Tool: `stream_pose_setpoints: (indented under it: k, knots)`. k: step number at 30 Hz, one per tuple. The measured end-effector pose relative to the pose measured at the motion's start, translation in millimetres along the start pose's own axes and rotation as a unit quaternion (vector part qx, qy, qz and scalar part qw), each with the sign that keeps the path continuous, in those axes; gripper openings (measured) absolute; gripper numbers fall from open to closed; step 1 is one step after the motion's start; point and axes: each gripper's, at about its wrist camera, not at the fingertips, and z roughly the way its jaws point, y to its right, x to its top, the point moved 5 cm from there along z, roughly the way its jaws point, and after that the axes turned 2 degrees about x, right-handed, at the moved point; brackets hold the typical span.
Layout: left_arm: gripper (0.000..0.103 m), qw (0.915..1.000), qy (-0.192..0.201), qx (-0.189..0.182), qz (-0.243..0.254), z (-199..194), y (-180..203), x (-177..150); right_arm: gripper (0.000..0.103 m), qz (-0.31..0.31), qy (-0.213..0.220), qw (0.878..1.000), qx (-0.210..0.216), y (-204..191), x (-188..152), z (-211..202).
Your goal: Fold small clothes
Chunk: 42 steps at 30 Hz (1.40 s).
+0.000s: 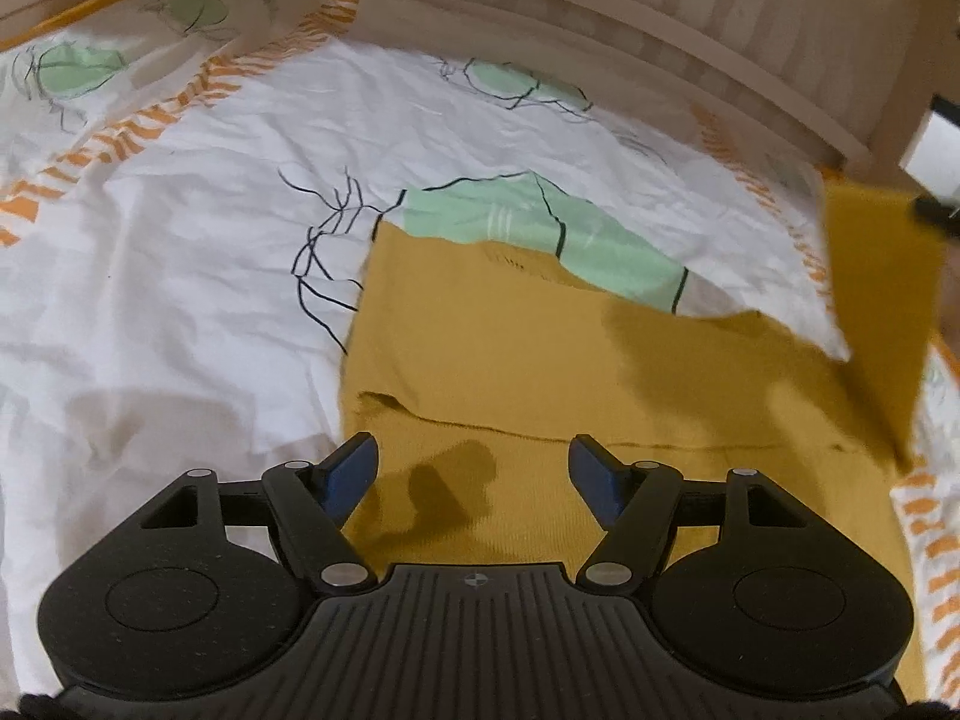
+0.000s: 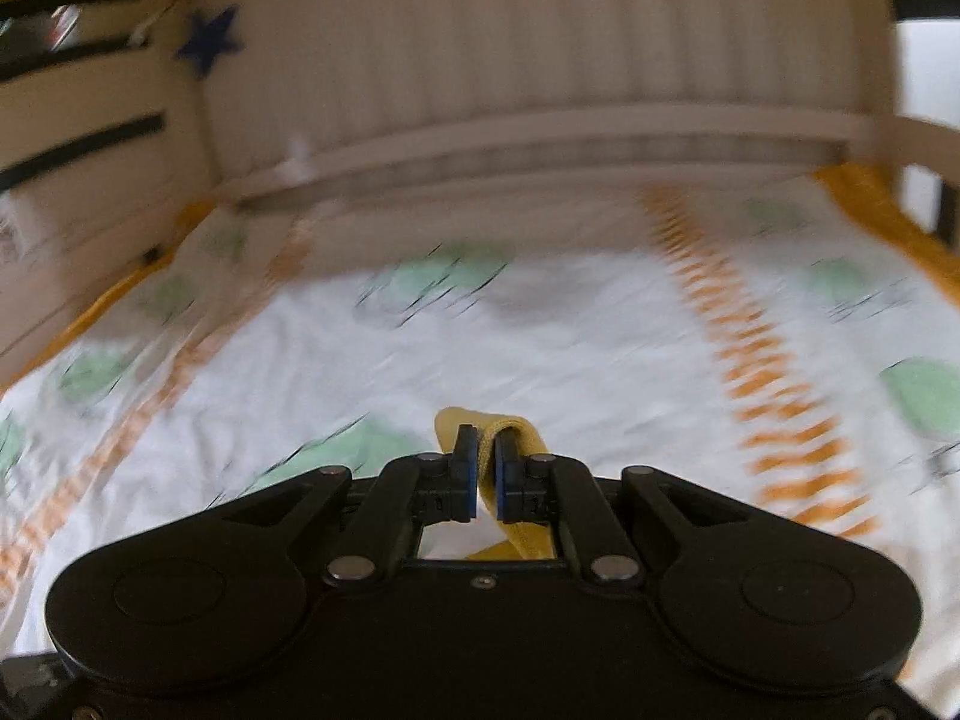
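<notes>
A mustard-yellow knitted garment [image 1: 540,354] lies on the white patterned bedsheet [image 1: 198,252]. Its right part [image 1: 876,300] is lifted up at the right edge of the left wrist view. My left gripper [image 1: 474,462] is open and empty, hovering over the near edge of the garment. My right gripper [image 2: 486,468] is shut on a fold of the yellow garment [image 2: 516,432] and holds it above the sheet. The right wrist view is blurred by motion.
A pale wooden bed frame [image 1: 630,18] runs along the far side. In the right wrist view, slatted rails [image 2: 84,138] stand at the left, and a blue star [image 2: 210,39] is on the headboard [image 2: 510,60]. Orange striped bands [image 2: 774,372] cross the sheet.
</notes>
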Motion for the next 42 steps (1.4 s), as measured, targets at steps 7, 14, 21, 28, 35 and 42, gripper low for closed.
stream_pose_setpoints:
  k: [7,14,21,28,35,42]
  knots:
    - [0.068,0.9995,0.002,-0.005,-0.032,-2.7,-13.8,8.9,0.012,-0.074,-0.076,0.994,0.025,-76.8,-79.8,50.2]
    - [0.068,0.9994,0.0,-0.011,-0.034,-2.0,-15.4,9.7,0.026,-0.12,-0.132,0.984,0.022,-104.6,-141.7,48.7]
    - [0.068,0.9993,0.004,-0.028,-0.025,-4.7,-9.4,8.3,0.054,-0.128,-0.086,0.988,0.017,-86.0,-135.6,13.2]
    - [0.068,0.9984,0.005,-0.039,0.041,-7.8,24.2,1.4,0.067,-0.131,-0.096,0.987,-0.02,-30.9,-150.0,-22.8]
    - [0.068,0.9931,0.009,-0.046,0.108,3.0,78.7,-3.5,0.073,-0.071,-0.106,0.991,-0.033,15.9,-161.2,-41.6]
    - [0.068,0.9885,0.005,-0.038,0.146,31.8,120.6,-9.5,0.073,-0.037,-0.126,0.991,-0.029,36.8,-155.4,-38.8]
